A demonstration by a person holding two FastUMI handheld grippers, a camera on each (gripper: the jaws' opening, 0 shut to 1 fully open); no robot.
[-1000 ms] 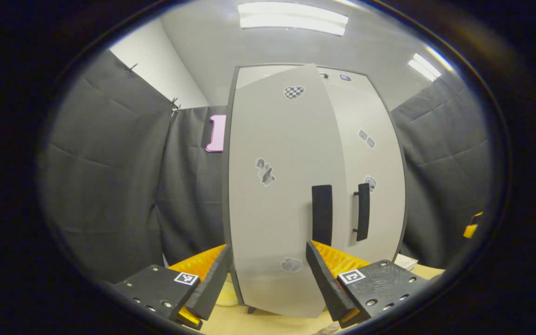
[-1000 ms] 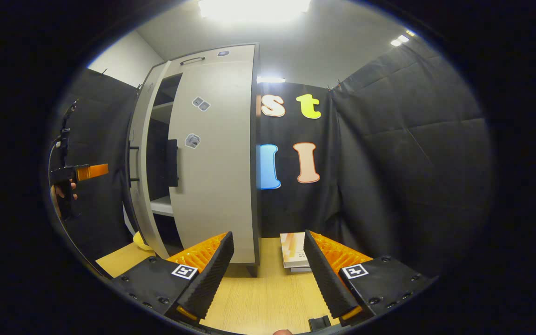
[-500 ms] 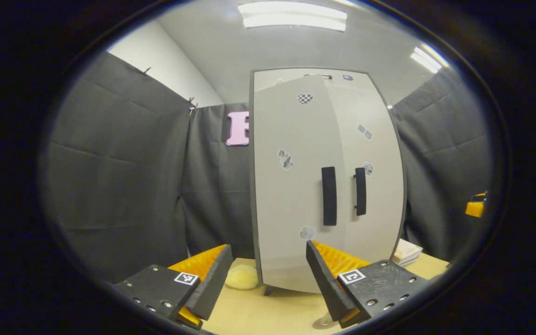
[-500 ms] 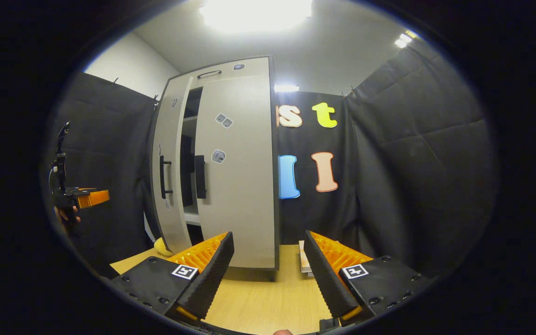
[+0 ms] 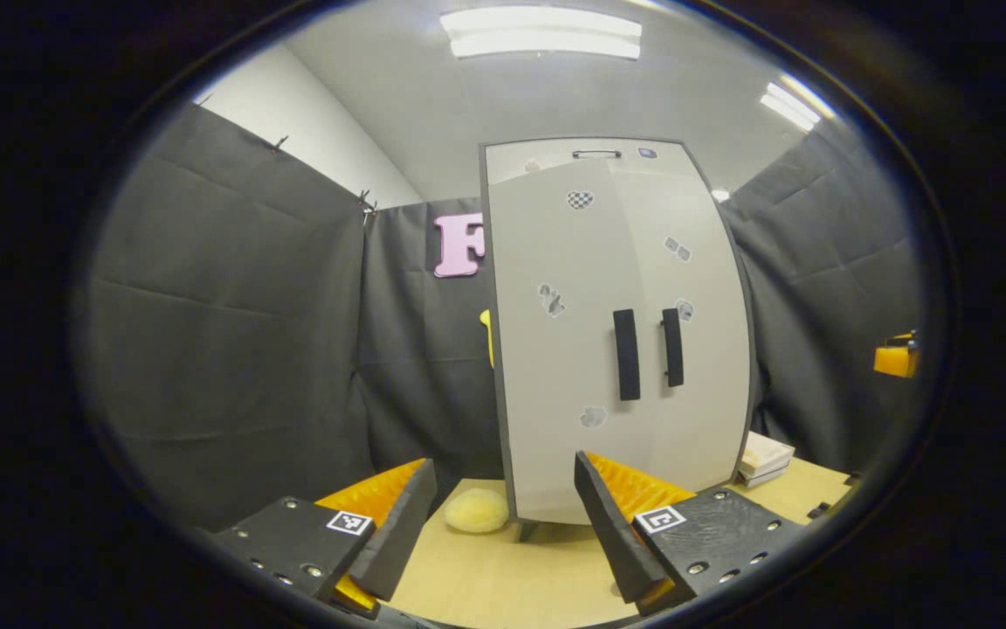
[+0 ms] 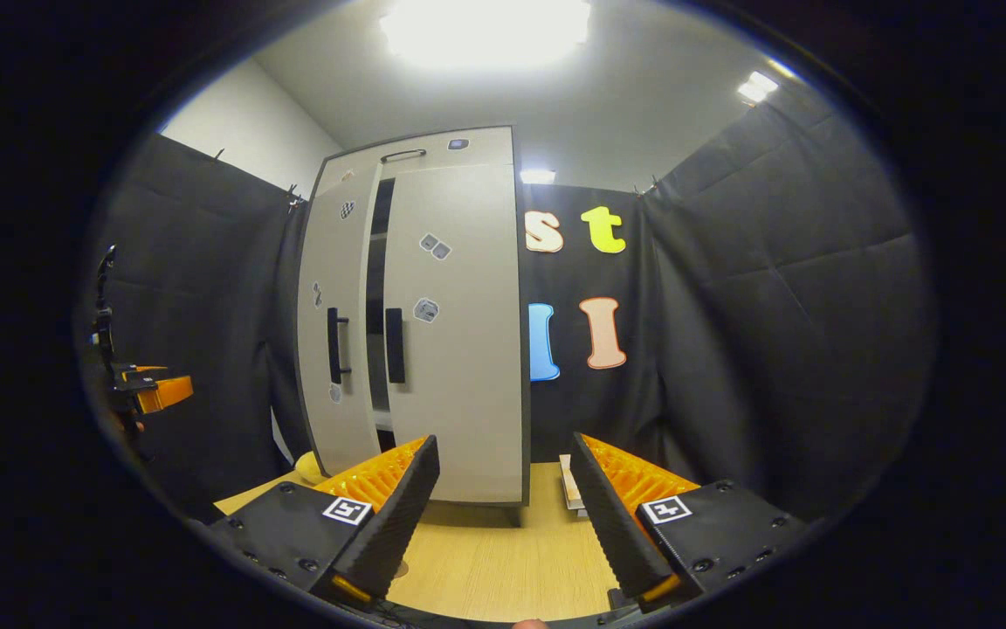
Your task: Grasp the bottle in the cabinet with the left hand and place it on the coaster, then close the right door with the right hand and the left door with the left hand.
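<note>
Both pairs of fingers stand wide apart and hold nothing: the left gripper and the right gripper each face the cabinet from a little way back. The right door sits flush, while the left door stands slightly ajar, with a dark slit between them in the right gripper view. I cannot see the bottle or coaster. The closing step seems nearly done; next, the left gripper likely needs a final push on its door.
</note>
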